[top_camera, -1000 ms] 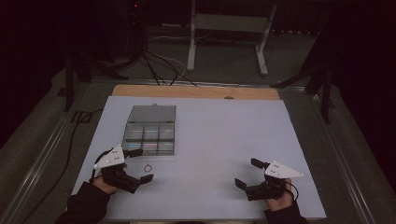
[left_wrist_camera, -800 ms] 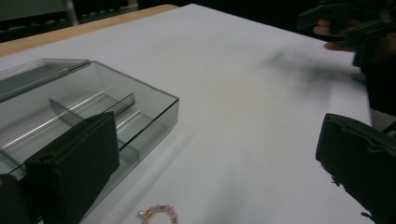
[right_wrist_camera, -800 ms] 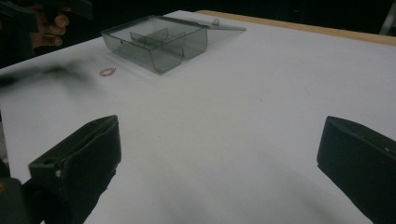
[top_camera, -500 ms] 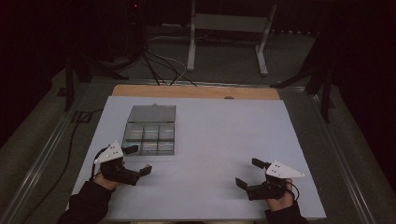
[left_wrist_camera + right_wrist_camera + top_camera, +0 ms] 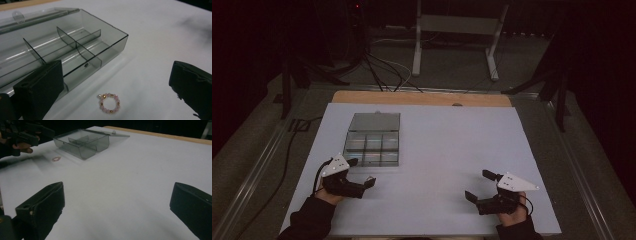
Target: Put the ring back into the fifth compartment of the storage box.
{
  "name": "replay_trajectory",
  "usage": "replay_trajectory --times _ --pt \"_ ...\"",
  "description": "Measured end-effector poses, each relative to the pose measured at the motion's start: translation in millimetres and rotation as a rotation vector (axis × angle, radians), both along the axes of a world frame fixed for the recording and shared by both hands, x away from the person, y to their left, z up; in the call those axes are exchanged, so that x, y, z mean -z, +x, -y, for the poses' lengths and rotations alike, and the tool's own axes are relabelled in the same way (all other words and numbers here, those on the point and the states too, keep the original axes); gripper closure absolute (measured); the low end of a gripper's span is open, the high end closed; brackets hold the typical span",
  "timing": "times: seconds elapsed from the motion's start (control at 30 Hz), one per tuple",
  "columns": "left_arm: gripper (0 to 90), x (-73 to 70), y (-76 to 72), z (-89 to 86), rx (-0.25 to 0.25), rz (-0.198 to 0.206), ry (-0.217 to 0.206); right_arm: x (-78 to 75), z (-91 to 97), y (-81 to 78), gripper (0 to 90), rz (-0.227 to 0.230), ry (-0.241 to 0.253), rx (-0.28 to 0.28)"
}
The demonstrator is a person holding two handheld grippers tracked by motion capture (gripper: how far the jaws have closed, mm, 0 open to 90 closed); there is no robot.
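A small ring of pink and gold beads lies on the white table just in front of a smoky clear compartment box. My left gripper hovers over the ring, open, with a jaw on either side of it and nothing held. From above, the left gripper sits at the box's near left corner. The box's lid lies open behind it. My right gripper rests open and empty at the front right. The right gripper view shows the ring, the box and the left gripper far off.
A white sheet covers the table, with a wooden strip along its far edge. Cables and a metal stand are on the floor beyond. The box compartments look empty.
My left gripper has shifted slightly right and forward over the bead ring, which its jaw now covers in the high view. The right gripper has stayed put.
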State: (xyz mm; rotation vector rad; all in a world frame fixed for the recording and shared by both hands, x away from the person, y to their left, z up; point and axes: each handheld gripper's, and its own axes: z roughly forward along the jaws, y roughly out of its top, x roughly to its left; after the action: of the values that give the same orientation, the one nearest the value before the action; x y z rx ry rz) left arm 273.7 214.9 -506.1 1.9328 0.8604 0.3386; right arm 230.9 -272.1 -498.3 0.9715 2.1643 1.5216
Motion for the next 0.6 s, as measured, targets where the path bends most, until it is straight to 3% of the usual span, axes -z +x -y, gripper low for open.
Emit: replay_trajectory --times 0.13,0.27,0.47,0.6 --pt "1.0 2.1 -0.8 3.0 -0.007 -0.03 0.014 -0.5 0.2 -0.6 0.0 0.004 -0.001 0.0" --pt "1.1 7.2 -0.6 7.1 -0.028 -0.091 0.036 -0.5 0.4 -0.5 0.0 0.004 -0.001 0.002" --pt "3.1 8.3 -2.3 12.3 -0.043 -0.09 0.085 -0.5 0.3 -0.9 0.0 0.004 -0.006 0.001" --pt "6.9 12.4 -2.0 13.2 -0.056 -0.111 0.119 -0.3 0.7 -0.8 0.0 0.0 -0.007 0.0"
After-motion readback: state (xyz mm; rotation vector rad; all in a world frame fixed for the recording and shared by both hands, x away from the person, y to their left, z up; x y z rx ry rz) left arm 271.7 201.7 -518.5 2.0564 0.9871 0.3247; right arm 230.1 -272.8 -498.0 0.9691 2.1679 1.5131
